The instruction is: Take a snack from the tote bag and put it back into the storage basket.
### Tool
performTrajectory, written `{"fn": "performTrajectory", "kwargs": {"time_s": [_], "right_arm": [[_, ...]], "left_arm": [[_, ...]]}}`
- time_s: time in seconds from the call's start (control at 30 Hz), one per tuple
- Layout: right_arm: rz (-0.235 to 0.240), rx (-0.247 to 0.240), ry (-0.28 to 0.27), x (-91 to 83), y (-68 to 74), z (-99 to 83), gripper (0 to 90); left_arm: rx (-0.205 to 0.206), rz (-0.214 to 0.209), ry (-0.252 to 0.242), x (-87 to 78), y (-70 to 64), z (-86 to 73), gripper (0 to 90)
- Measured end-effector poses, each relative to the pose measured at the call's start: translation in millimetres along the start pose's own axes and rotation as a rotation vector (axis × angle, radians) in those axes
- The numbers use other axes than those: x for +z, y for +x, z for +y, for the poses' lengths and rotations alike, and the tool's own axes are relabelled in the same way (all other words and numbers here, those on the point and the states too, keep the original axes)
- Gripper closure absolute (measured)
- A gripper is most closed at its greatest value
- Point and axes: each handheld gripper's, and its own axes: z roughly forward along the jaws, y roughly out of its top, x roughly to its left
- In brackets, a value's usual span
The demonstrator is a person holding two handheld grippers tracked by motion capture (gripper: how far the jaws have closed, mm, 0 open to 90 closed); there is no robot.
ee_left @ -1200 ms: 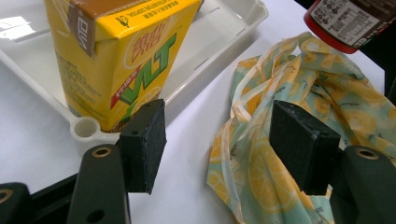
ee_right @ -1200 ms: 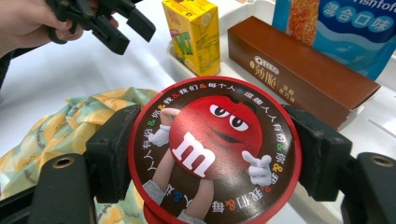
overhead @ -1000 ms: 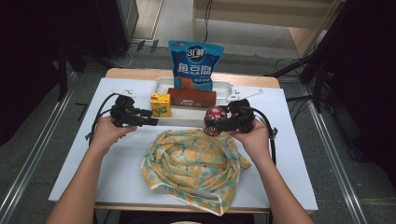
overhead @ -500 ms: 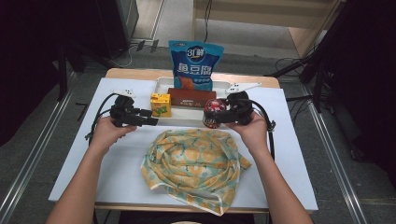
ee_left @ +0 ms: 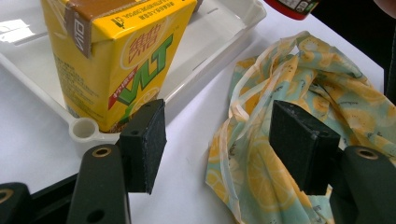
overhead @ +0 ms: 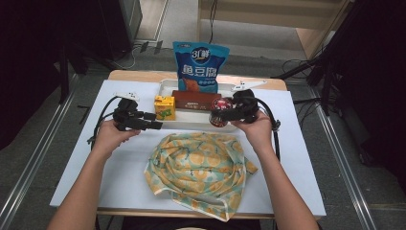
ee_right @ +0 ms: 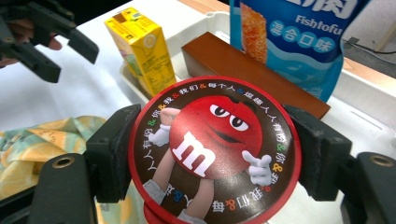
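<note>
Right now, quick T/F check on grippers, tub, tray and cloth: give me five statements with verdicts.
1. The right gripper is clamped on the round red candy tub. True.
2. The left gripper holds the yellow drink carton. False: its jaws are open and hold nothing.
3. The carton stands in the white tray. True.
4. The blue snack bag lies flat on the lemon-print cloth. False: it stands upright at the tray's far side.
5. The cloth lies inside the tray. False: it lies on the table, nearer the person.
</note>
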Motion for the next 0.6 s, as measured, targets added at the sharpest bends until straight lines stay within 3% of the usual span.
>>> {"fn": "performTrajectory", "kwargs": {"time_s": [0.6], "right_arm": [[-0.027, 0.021, 0.023, 18.7, -19.3, -0.1, 26.8]], "left_arm": [[-0.003, 0.019, -0.008, -8.7, -2.8, -9.6, 37.1]]}}
